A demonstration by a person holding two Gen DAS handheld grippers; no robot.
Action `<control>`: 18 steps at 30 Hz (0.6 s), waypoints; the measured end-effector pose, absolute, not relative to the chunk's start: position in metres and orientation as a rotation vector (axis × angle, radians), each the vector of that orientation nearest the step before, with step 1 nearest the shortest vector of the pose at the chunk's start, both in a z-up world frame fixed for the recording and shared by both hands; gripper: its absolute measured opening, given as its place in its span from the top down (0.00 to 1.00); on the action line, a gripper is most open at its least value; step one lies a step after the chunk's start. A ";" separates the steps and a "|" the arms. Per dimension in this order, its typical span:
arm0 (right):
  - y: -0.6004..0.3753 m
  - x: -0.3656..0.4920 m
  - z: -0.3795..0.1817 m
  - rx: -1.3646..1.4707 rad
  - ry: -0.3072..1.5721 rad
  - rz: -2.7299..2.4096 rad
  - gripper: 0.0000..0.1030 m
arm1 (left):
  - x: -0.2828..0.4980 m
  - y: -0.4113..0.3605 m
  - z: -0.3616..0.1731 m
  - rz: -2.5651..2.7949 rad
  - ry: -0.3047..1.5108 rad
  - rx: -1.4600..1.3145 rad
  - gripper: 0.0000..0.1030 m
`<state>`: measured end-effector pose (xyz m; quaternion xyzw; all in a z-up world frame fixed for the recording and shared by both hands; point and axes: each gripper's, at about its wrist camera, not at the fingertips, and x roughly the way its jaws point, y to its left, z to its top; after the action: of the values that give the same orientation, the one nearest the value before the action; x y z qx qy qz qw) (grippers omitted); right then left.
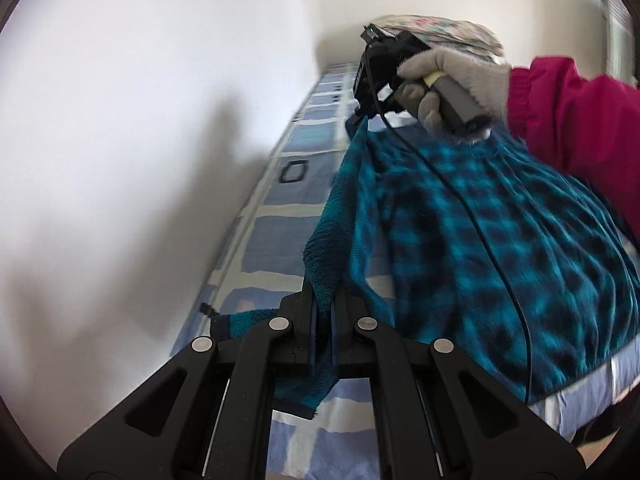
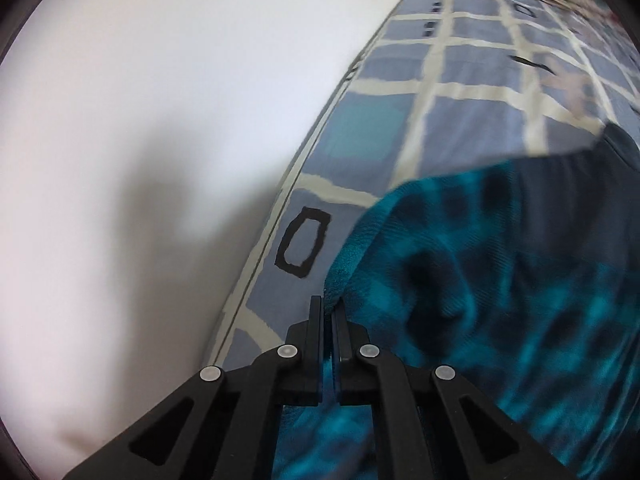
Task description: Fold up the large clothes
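On top of a bed covered with a blue and cream checked bedspread (image 1: 280, 236), a large teal and black plaid fleece garment (image 1: 480, 232) hangs between two hand-held grippers. Its lower part trails down onto the bed, which runs along a plain white wall (image 1: 140, 120).

Nearest the viewer, the left gripper (image 1: 322, 312) is clamped tight on one edge of the fleece, with a strip of fabric pinched between its jaws and a short tail dangling below. Further along the bed, the right gripper (image 1: 360, 120) is held by a grey-gloved hand (image 1: 448, 88) coming out of a magenta sleeve (image 1: 576, 120). In its own view, the right gripper (image 2: 330, 312) has its jaws drawn together on another edge of the fleece, which bunches up beside them.

The step under way looks like lifting one edge of the garment by two points to carry it over into a fold. To do it well, both holds should stay firm and level with each other, so the edge between them pulls straight rather than sagging. The cloth should be laid down smoothly, without dragging the bedspread.

Room is tight on the wall side, where the garment's edge hangs near the wall. The bed surface stretching toward a floral pillow (image 1: 440, 32) at the far end is open. A black cable (image 1: 492, 240) drapes across the fleece and could snag.
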<state>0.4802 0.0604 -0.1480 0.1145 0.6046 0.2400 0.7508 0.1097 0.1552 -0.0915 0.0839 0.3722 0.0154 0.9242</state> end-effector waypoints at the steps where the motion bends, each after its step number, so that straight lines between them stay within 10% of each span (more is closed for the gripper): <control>1: 0.047 0.475 -0.147 0.258 1.318 0.514 1.00 | 0.108 0.148 -0.094 0.014 0.765 0.190 0.98; 10: -0.060 0.437 -0.194 0.289 1.387 0.398 0.99 | 0.080 0.063 -0.143 -0.206 0.869 0.355 0.97; 18: -0.101 0.408 -0.206 0.213 1.388 0.320 0.75 | 0.051 0.036 -0.142 -0.438 0.934 0.291 0.81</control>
<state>0.4085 -0.1006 -0.2056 0.0976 0.6355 0.1465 0.7518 0.0512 0.0360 -0.1419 0.1387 0.4450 -0.2085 0.8598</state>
